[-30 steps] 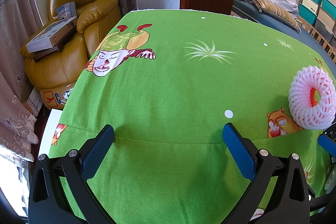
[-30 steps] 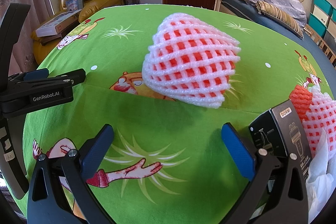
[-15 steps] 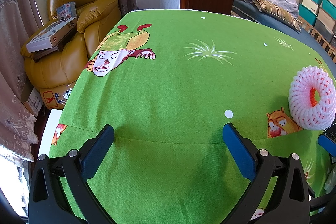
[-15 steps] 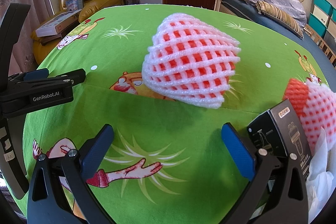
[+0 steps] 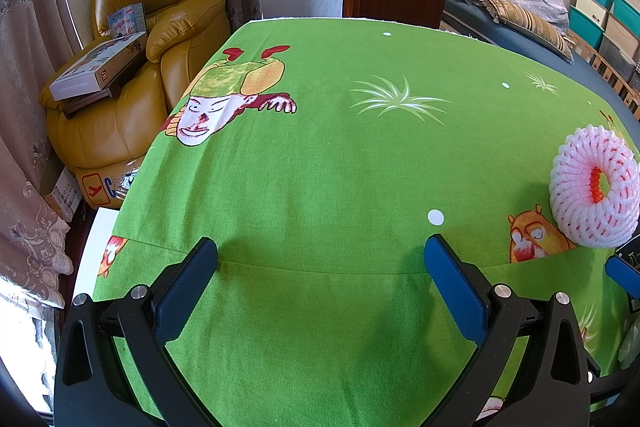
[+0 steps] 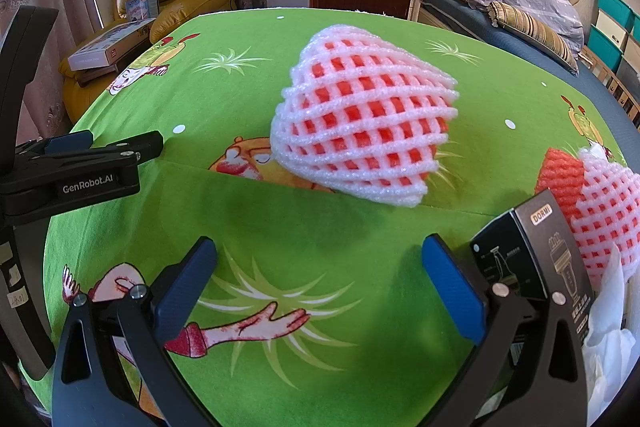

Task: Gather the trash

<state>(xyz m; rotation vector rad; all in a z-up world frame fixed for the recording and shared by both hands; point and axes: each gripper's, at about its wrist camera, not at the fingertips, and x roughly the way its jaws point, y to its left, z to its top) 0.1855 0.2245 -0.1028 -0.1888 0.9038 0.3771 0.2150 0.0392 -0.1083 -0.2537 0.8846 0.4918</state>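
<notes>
On the green tabletop [image 6: 360, 235] my right gripper [image 6: 318, 273] hangs open before the foam net [image 6: 360, 123]; next, advance and pinch it. Left gripper [image 5: 320, 277] open, idle.

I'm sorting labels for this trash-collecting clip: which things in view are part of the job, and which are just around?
Part of the job:
foam fruit net
second foam net
black carton
white crumpled wrap
right gripper and left gripper, both open

Just around:
green tablecloth
yellow armchair
flat boxes
bed
</notes>
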